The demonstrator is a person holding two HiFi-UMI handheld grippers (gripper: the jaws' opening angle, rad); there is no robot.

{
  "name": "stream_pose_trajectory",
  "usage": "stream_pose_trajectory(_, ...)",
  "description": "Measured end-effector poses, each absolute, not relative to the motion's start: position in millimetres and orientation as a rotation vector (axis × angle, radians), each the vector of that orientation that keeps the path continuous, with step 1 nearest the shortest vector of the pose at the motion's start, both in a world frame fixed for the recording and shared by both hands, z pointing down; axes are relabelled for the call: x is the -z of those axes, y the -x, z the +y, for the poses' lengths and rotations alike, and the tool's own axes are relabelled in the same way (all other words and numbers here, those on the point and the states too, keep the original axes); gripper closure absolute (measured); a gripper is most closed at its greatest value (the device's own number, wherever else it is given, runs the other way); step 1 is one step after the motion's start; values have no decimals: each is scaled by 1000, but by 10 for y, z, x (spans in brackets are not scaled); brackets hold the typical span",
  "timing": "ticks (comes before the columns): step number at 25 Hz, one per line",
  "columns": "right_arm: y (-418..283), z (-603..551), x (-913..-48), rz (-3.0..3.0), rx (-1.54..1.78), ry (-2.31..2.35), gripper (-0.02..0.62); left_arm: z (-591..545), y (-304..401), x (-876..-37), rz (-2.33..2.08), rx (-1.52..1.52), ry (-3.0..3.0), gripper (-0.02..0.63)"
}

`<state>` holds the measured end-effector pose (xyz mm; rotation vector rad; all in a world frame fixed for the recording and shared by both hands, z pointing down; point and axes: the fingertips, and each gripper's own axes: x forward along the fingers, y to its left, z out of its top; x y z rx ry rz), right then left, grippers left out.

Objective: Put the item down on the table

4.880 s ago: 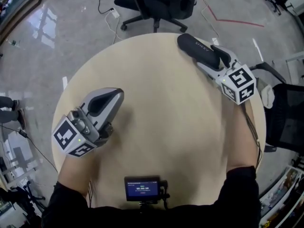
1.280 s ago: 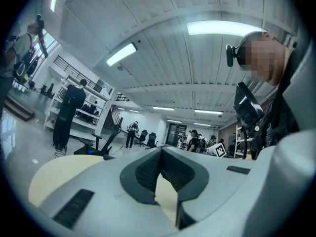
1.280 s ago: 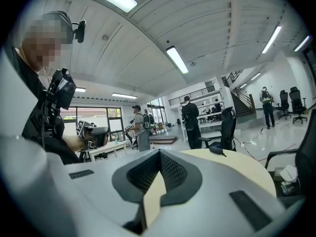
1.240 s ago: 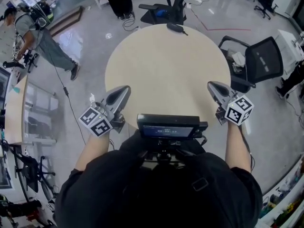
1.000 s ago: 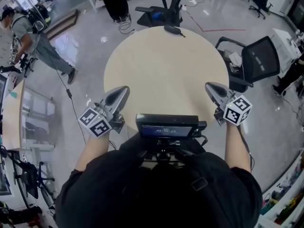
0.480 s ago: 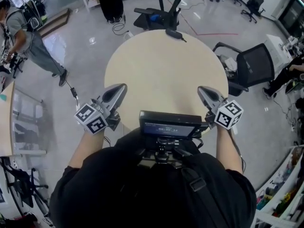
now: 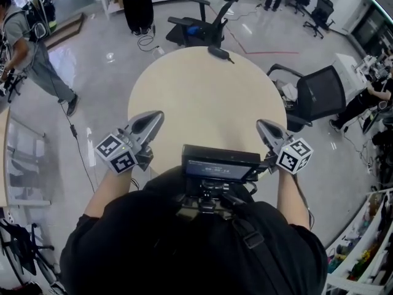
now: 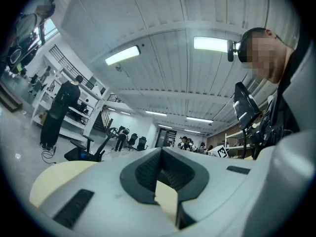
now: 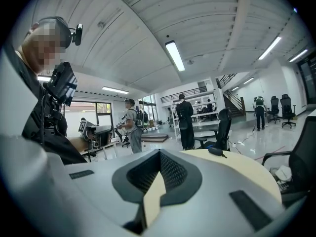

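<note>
Item (image 7: 216, 52) on table's (image 7: 202, 103) far edge; chair (image 7: 199, 23) behind it, second chair (image 7: 316, 94) rightward.

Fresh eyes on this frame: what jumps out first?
The big round beige table fills the middle of the head view, with a small black oblong item lying at its far edge. At the near edge, the left tongs and right tongs flank a black screen unit mounted at the person's chest. Both tongs are shut and hold nothing.
</note>
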<state>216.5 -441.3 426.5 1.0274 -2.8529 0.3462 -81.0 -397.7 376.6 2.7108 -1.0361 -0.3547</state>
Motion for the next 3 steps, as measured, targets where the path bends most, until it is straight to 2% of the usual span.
stream_pose_trajectory(3, -2105, -4478, -4219, -2845, -327, -1006, 591, -4000, 856, -3794, -1044, 374, -2700, 606)
